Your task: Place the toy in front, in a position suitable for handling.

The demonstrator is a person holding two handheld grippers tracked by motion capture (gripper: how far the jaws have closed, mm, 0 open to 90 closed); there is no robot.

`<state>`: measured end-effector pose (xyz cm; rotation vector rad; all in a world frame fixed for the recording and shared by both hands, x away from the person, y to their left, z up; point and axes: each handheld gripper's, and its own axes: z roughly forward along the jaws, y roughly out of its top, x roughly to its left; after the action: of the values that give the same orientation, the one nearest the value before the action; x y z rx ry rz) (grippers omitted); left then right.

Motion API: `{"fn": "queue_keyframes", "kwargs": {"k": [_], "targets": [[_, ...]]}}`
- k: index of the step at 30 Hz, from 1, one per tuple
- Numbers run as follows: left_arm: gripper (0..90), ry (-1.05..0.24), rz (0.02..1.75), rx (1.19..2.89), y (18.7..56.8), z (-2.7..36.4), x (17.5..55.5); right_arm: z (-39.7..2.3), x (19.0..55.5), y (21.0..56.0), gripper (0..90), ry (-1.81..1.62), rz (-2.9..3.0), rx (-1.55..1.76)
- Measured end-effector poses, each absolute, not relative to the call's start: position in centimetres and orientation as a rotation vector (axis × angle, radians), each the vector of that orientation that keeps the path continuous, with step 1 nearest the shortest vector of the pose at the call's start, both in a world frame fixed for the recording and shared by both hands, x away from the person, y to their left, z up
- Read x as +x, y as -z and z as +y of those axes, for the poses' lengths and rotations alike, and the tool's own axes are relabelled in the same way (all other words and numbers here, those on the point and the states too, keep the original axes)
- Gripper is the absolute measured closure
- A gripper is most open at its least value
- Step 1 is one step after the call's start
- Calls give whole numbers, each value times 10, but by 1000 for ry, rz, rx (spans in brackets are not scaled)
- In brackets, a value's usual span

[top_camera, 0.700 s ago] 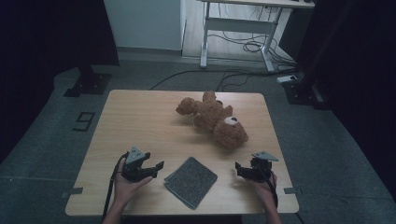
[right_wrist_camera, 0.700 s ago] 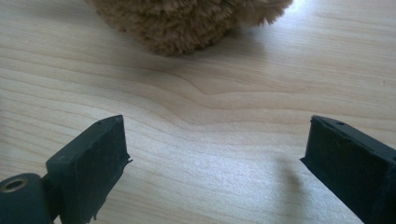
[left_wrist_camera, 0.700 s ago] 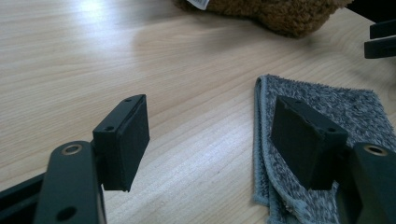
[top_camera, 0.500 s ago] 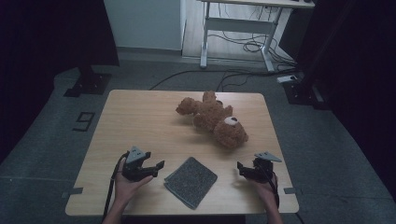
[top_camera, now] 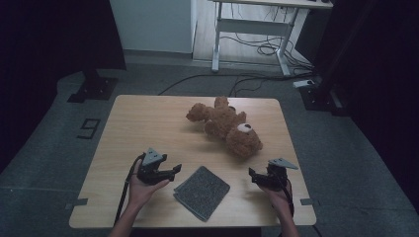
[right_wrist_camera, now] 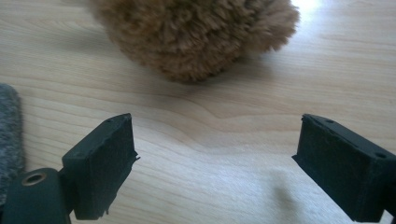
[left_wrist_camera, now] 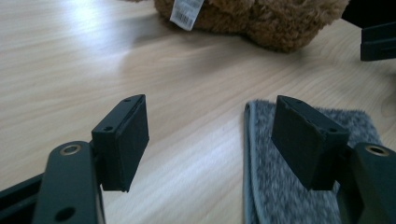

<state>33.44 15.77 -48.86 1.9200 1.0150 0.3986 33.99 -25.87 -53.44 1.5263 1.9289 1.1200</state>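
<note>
A brown teddy bear (top_camera: 227, 126) lies on its back across the far middle of the wooden table (top_camera: 143, 123). A folded grey cloth (top_camera: 201, 191) rests flat near the front edge. My left gripper (top_camera: 176, 170) is held low just left of the cloth, open, nothing between its pads. In the left gripper view the left gripper (left_wrist_camera: 212, 135) straddles the cloth's (left_wrist_camera: 266, 186) left edge, and the bear (left_wrist_camera: 261, 18) is beyond. My right gripper (top_camera: 252, 175) sits right of the cloth, open and empty. The right gripper (right_wrist_camera: 215, 163) points at the bear's head (right_wrist_camera: 196, 32), with the cloth (right_wrist_camera: 9, 130) at the left.
Bare wood spreads over the table's left half. The other gripper (left_wrist_camera: 378, 28) shows at the upper right of the left gripper view. Behind the table stand a white desk frame (top_camera: 249, 29) and floor cables (top_camera: 257, 49). Dark stands flank both sides.
</note>
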Motion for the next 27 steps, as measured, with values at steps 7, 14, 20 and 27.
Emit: {"fn": "queue_keyframes", "kwargs": {"k": [7, 14, 20, 27], "targets": [[284, -370, 1014, 1916, 488, 139, 363, -256, 345, 528, 114, -1134, 1944, 1506], [284, -367, 993, 1926, 484, 114, 390, -246, 353, 522, 114, -1138, 1970, 1472], [270, -366, 962, 1932, 480, 94, 413, -244, 358, 521, 114, -1147, 1973, 1471], [238, -366, 931, 1957, 478, 79, 431, -244, 363, 512, 116, -1164, 1956, 1462]]}}
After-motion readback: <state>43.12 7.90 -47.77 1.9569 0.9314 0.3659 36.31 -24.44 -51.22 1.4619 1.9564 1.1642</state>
